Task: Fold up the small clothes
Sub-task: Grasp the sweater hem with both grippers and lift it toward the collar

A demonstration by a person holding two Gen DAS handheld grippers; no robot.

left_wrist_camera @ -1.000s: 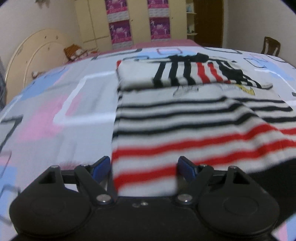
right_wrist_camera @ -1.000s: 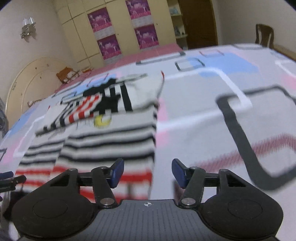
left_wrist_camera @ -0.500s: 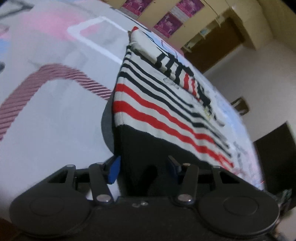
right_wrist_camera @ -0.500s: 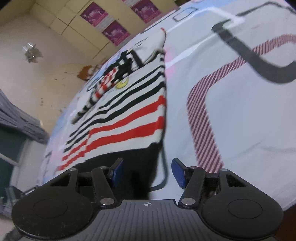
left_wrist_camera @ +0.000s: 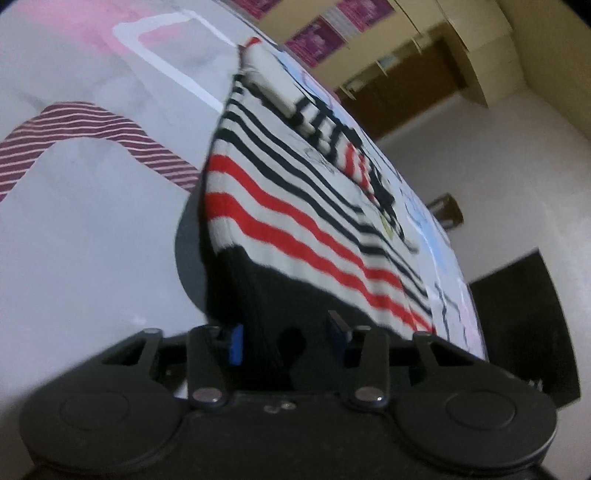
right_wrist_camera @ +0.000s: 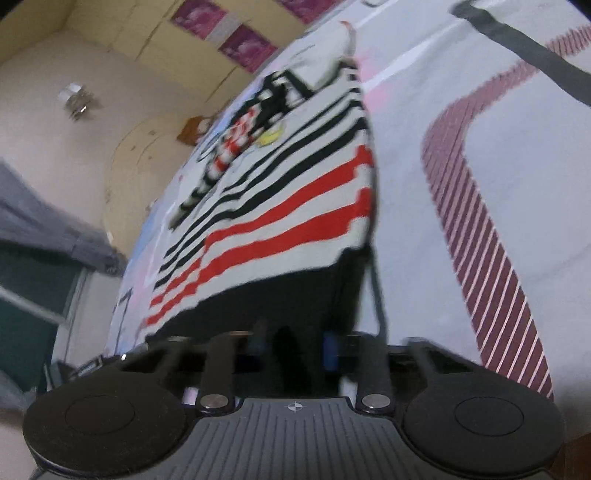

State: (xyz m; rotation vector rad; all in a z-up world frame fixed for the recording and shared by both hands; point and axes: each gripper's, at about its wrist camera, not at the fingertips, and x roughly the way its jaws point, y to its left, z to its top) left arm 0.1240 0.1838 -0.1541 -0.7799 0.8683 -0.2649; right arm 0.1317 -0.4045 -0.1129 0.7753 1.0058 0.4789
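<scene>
A small striped garment (left_wrist_camera: 295, 192), white with black and red stripes and a black hem band, lies on the patterned bedspread (left_wrist_camera: 92, 221). Its sleeves are folded over the far part. My left gripper (left_wrist_camera: 288, 339) has its blue-tipped fingers around the black hem at the garment's left near corner, partly closed on it. My right gripper (right_wrist_camera: 295, 343) has closed on the black hem at the right near corner of the same garment (right_wrist_camera: 295, 206). Both views are tilted and the hem is raised off the bed.
The bedspread (right_wrist_camera: 480, 147) extends to both sides of the garment. Yellow wardrobes (left_wrist_camera: 424, 22) with purple posters stand at the far wall. A wooden chair (left_wrist_camera: 445, 210) stands beyond the bed. A round headboard (right_wrist_camera: 136, 155) is at the far left.
Both grippers came down to the garment's near hem, tilted, and narrowed their fingers on the black band. The hem now rises off the bed.
</scene>
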